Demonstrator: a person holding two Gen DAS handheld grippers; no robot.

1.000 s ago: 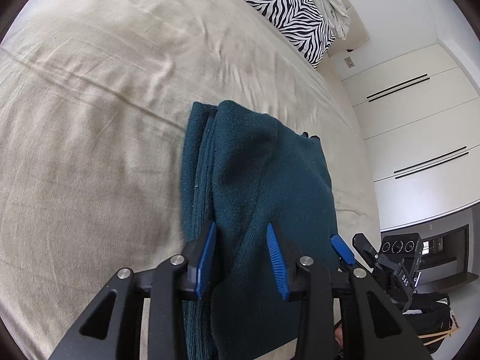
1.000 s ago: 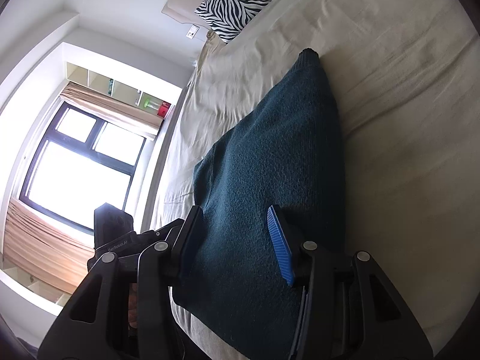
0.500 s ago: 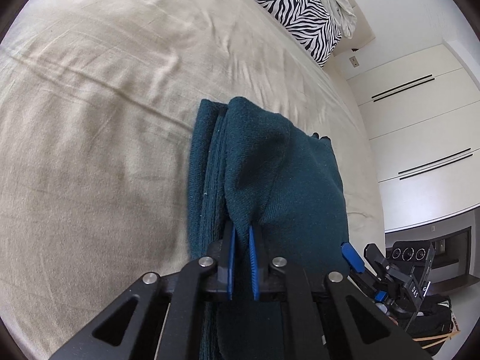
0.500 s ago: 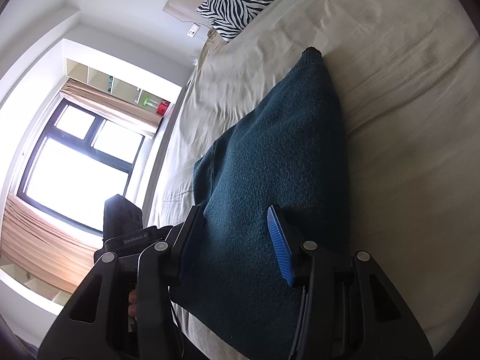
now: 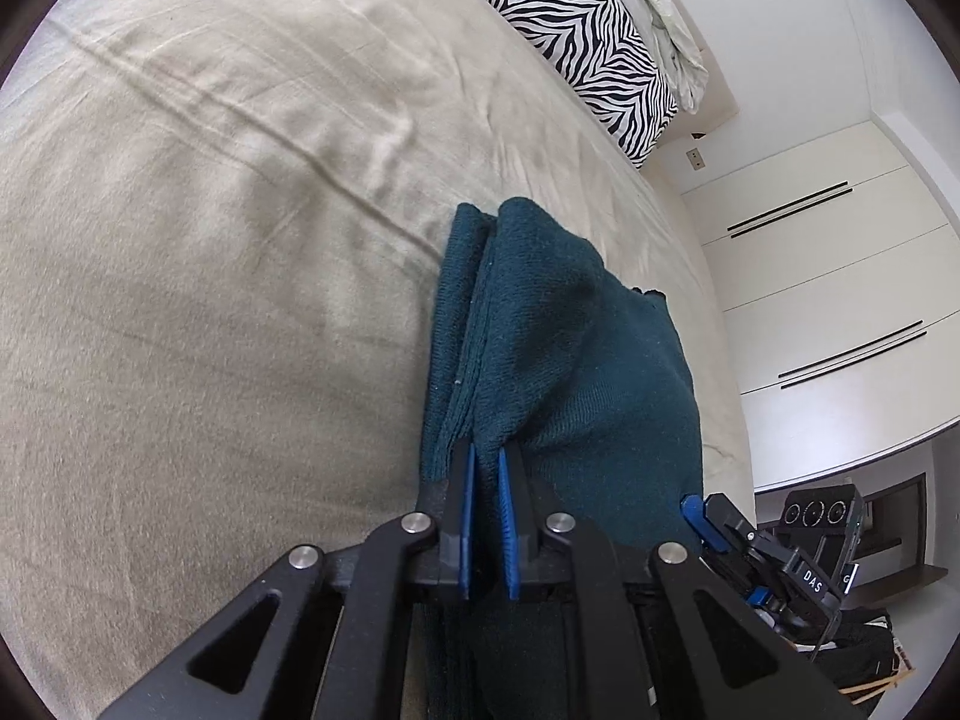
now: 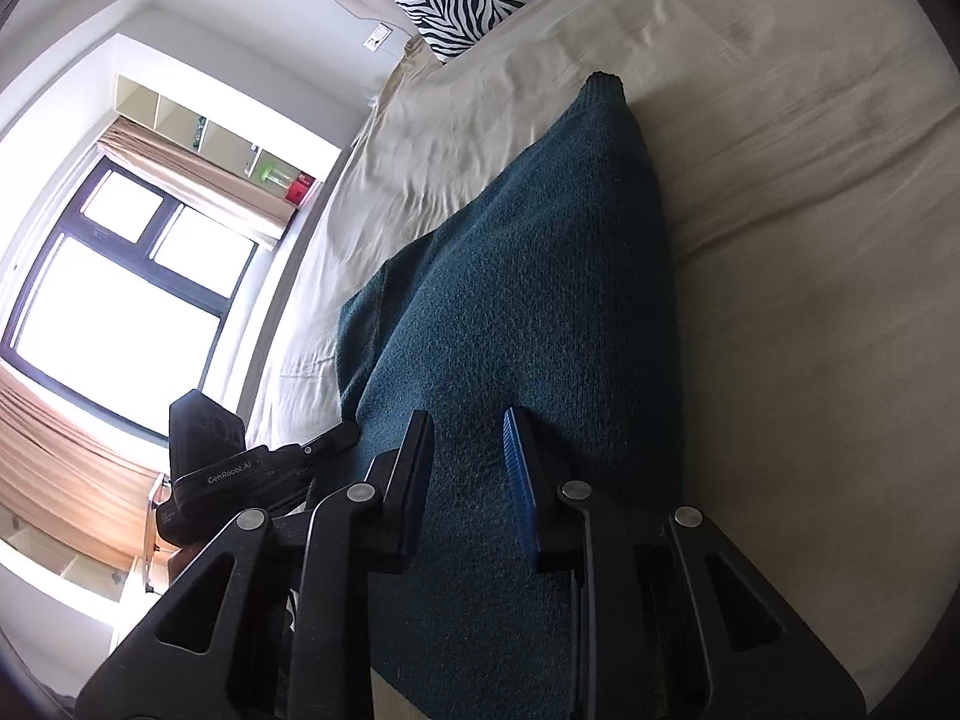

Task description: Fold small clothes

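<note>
A dark teal knitted garment (image 5: 558, 360) lies folded lengthwise on the beige bed sheet (image 5: 210, 240). My left gripper (image 5: 487, 456) is shut on the near edge of its upper layer and pinches a fold of the knit. The right wrist view shows the same garment (image 6: 522, 276) stretching away over the sheet. My right gripper (image 6: 468, 426) is open, its jaws on either side of the garment's near end without closing on it. The right gripper also shows in the left wrist view (image 5: 708, 516), at the garment's right near corner.
A zebra-striped pillow (image 5: 588, 42) lies at the head of the bed, with a crumpled white cloth (image 5: 660, 18) beyond it. White wardrobe doors (image 5: 840, 300) stand to the right. A window (image 6: 108, 300) with curtains and shelves is on the left.
My left gripper has closed from wide open onto the garment's upper layer and lifted it slightly. The right gripper has stayed open at the garment's near end.
</note>
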